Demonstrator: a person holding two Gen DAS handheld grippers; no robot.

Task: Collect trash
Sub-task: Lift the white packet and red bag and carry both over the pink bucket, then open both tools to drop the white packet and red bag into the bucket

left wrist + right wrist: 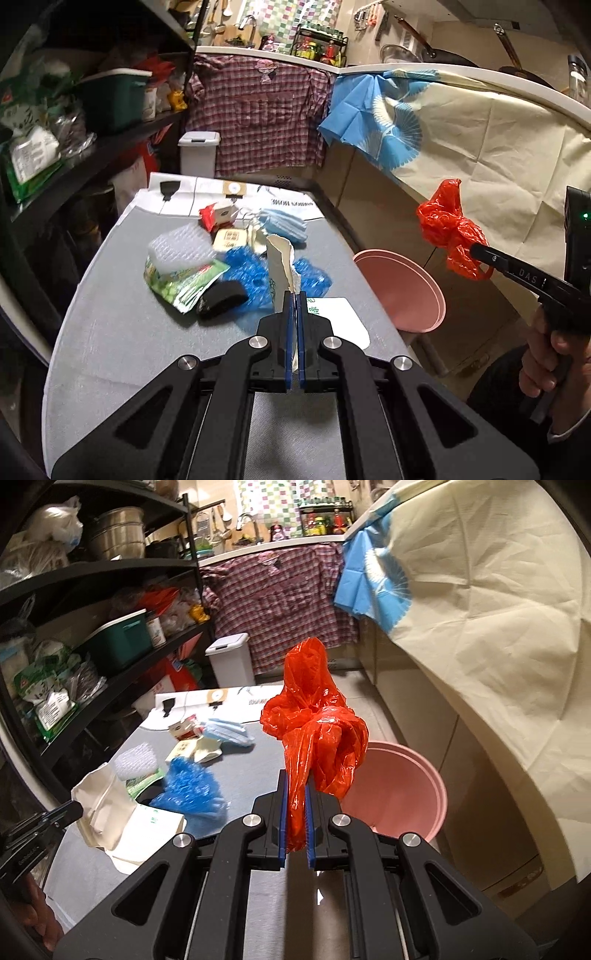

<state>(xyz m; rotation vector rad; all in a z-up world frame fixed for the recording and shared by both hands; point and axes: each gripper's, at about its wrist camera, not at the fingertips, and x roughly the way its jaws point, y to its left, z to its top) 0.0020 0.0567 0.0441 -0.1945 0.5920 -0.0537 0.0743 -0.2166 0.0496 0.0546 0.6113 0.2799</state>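
My left gripper [295,297] is shut on a cream paper pouch [279,264], held upright just above the grey table [122,339]. From the right wrist view the same pouch [105,805] hangs at the left gripper's [78,809] tip. My right gripper [296,781] is shut on a crumpled red plastic bag [317,731], which is raised beside the table and above a pink bucket [406,786]. In the left wrist view the red bag [448,225] and the right gripper [475,252] are off to the right, beyond the pink bucket [402,291].
Loose trash lies on the table: blue bubble wrap [255,275], clear bubble wrap [177,247], a green snack packet [184,284], a black object [221,299], blue face masks [284,225] and small boxes [229,238]. A grey lidded bin [197,153] stands behind. Black shelves [92,147] line the left.
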